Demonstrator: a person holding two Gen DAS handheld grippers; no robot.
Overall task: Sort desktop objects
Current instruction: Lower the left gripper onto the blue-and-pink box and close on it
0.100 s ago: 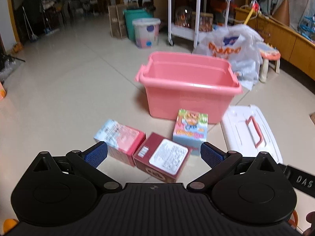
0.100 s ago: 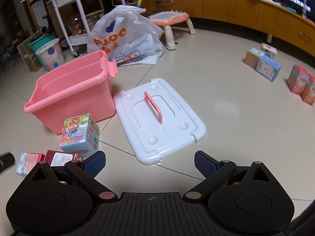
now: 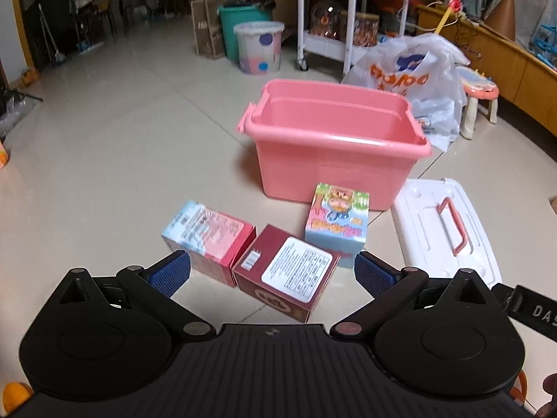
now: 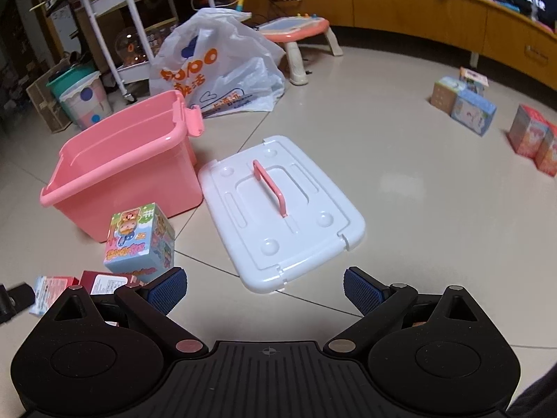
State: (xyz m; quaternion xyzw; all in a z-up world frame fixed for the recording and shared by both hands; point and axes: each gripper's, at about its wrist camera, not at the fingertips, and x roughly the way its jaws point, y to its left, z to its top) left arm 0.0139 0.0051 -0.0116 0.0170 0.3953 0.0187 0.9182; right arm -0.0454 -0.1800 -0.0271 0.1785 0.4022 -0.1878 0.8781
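Observation:
An open pink storage bin (image 3: pixel 334 170) stands on the tiled floor, also in the right wrist view (image 4: pixel 128 181). In front of it lie a dark red box (image 3: pixel 289 271), a pink and light-blue box (image 3: pixel 209 240) and an upright colourful cartoon box (image 3: pixel 337 223), the last also in the right wrist view (image 4: pixel 139 240). My left gripper (image 3: pixel 271 275) is open, its pads on either side of the dark red box, above it. My right gripper (image 4: pixel 264 287) is open and empty, just before the white lid (image 4: pixel 282 209).
The white lid with a pink handle (image 3: pixel 445 233) lies right of the bin. Several more boxes (image 4: pixel 466 104) sit far right on the floor. A plastic bag (image 4: pixel 216 66), a small stool (image 4: pixel 296 31), a white shelf cart (image 3: pixel 351 17) and buckets (image 3: pixel 257 48) stand behind.
The left view has shifted slightly; the boxes sit a little lower and nearer. The right gripper has hardly moved.

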